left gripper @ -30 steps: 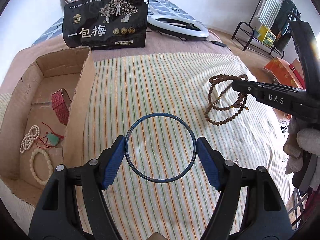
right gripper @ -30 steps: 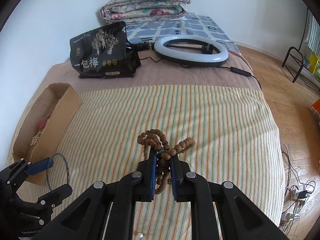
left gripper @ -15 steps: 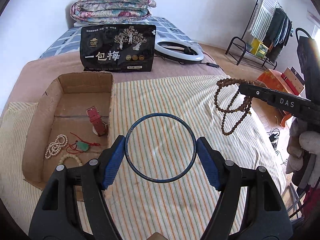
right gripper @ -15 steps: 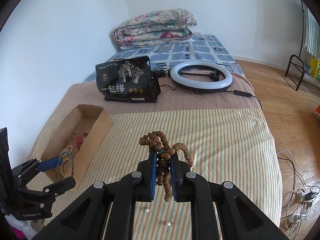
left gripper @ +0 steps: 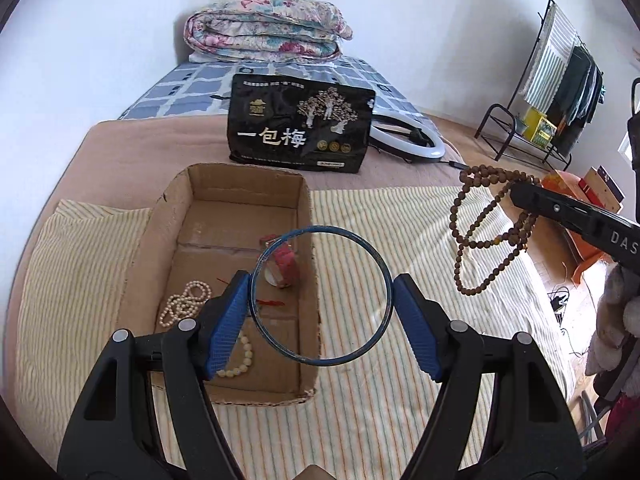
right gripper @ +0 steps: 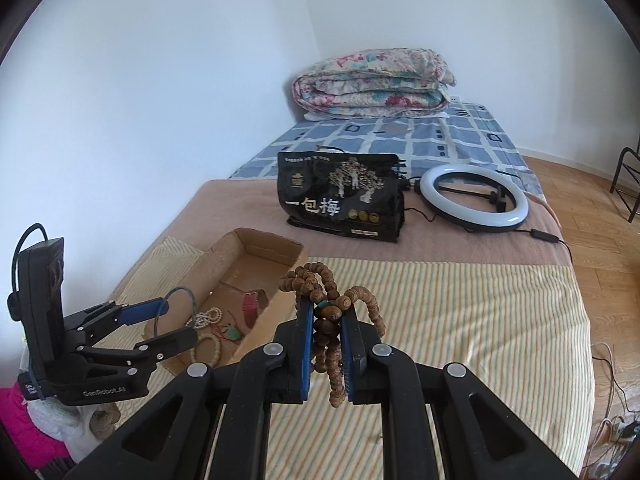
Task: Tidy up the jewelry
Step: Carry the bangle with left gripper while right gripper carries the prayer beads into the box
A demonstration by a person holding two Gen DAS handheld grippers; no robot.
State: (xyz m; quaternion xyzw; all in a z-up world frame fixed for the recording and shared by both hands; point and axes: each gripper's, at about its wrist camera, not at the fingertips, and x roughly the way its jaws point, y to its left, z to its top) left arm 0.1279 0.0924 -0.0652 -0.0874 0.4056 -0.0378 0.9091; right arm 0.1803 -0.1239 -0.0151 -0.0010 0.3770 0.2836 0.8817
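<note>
My left gripper [left gripper: 322, 280] is shut on a thin blue bangle [left gripper: 320, 229], its blue pads pressing the rim on both sides. The bangle hangs over the right wall of an open cardboard box [left gripper: 308, 216] on the striped cloth [left gripper: 400, 208]. In the box lie a red watch strap [left gripper: 284, 264], a pearl strand [left gripper: 186, 304], a cream bead bracelet [left gripper: 244, 356] and a red cord. My right gripper [right gripper: 326, 306] is shut on a brown wooden bead strand [right gripper: 312, 276], which dangles clear of the cloth to the right of the box. The right wrist view also shows the left gripper [right gripper: 176, 320].
A black snack bag [left gripper: 300, 132] stands behind the box, with a ring light [right gripper: 472, 200] and its cable beside it. A folded quilt [left gripper: 264, 28] lies at the wall. The bed's right edge drops to a wood floor with a clothes rack [left gripper: 560, 80] and cables.
Both grippers have risen and swung left toward the box. The bead strand has left the cloth and now hangs free. The bangle has come over the box's right wall.
</note>
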